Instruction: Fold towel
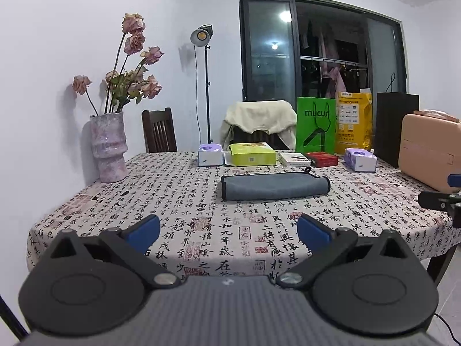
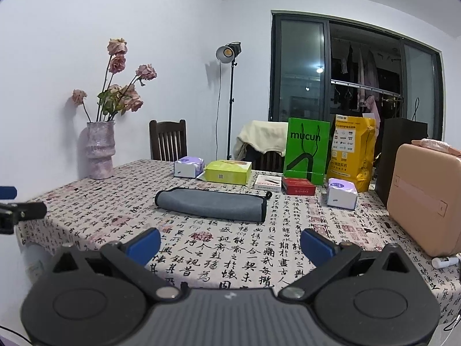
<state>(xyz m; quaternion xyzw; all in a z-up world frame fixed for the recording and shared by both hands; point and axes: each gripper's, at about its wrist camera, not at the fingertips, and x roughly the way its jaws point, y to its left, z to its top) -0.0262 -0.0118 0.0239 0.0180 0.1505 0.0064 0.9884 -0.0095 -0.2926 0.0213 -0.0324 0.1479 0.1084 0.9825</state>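
Calligraphy-print table (image 1: 173, 190) bears a folded grey towel (image 1: 273, 186); both tools, left tool (image 1: 228, 229) and right tool (image 2: 230, 243), gape empty, best pinching matching corners together.

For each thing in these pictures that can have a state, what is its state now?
gray towel: folded, lying flat on the tablecloth, not held.
left gripper: open, empty, short of the towel.
right gripper: open, empty, short of the towel.
studio lamp: lit.
green box: closed.
pink case: closed, upright.
roses: wilted, in the vase.

White walls (image 1: 86, 14), dark window (image 1: 317, 49), lamp (image 1: 201, 36).
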